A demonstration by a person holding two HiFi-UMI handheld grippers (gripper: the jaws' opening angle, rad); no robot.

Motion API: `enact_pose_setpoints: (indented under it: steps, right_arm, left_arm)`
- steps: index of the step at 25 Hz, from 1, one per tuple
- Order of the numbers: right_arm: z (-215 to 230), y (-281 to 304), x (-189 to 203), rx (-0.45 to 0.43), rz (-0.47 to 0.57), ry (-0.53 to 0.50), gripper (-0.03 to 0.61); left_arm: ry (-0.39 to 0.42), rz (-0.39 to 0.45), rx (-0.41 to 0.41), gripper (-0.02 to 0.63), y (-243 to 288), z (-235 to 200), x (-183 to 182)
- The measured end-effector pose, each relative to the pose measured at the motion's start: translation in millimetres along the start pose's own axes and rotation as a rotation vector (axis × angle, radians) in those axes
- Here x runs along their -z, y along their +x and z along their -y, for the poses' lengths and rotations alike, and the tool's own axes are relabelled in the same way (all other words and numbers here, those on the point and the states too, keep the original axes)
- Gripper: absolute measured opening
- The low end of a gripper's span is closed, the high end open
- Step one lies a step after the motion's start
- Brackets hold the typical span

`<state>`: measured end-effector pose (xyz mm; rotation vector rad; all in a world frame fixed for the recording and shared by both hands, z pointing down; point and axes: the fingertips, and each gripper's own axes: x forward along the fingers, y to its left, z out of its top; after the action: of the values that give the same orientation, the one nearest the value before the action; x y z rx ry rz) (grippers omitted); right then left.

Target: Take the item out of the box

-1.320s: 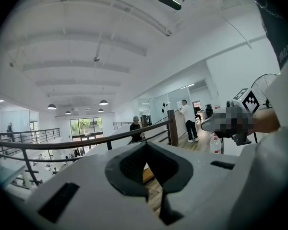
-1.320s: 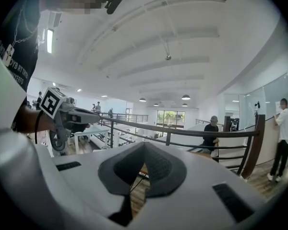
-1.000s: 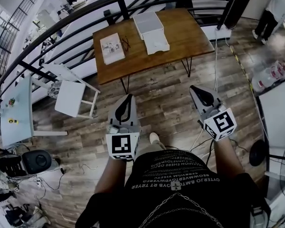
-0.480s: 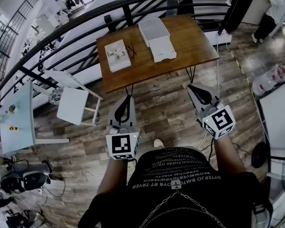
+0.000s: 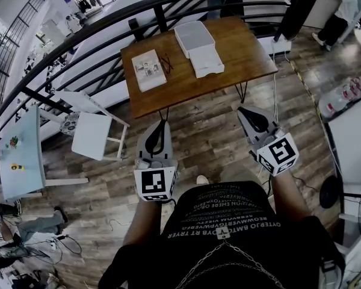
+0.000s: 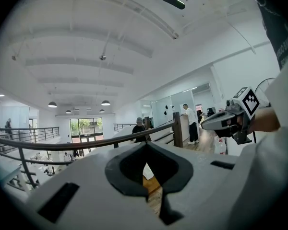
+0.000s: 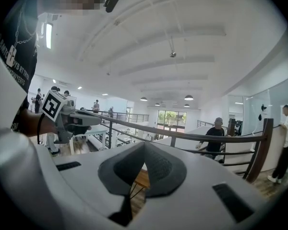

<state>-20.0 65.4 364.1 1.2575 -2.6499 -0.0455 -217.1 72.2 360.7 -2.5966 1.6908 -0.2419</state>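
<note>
A white box lies on a brown wooden table beyond me, with a second white piece against its near side. What is in it does not show. My left gripper is held over the wooden floor, short of the table, shut and empty. My right gripper is level with it on the right, also shut with nothing in it. In the left gripper view the left gripper points at the table's edge, with the other one at its right. In the right gripper view the right gripper shows closed pads.
A flat printed booklet and a pair of glasses also lie on the table. A black railing runs behind it. A white chair stands at the left, bottles at the right. A person stands far right.
The table has slid slightly up and to the right in the head view as I step closer. Both grippers keep their pose, shut.
</note>
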Motion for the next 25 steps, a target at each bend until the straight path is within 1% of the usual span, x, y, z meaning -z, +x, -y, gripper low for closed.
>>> enact_pose_setpoints:
  steps: [2,6,9,14,19,25]
  right_arm:
    - [4,-3,1,0.011,0.005,0.01,-0.005]
    - [15,-10,4,0.032,0.013,0.025,-0.005]
    - [27,-11,10,0.044,0.014,0.037,-0.005]
    - [45,-4,15,0.035,0.019,0.047,-0.005]
    - [69,4,20,0.031,0.022,0.055,-0.005]
    - [95,16,28,0.02,0.008,0.06,-0.005]
  left_arm:
    - [0.004,-0.011,0.009,0.006,3,4,2]
    - [0.007,0.003,0.02,0.006,12,11,-9]
    - [0.019,0.001,0.018,0.006,21,15,-8]
    - [0.024,-0.031,0.011,0.006,37,21,0]
    - [0.033,-0.026,0.018,0.006,65,29,-9]
    - [0.028,-0.035,0.021,0.005,96,37,-9]
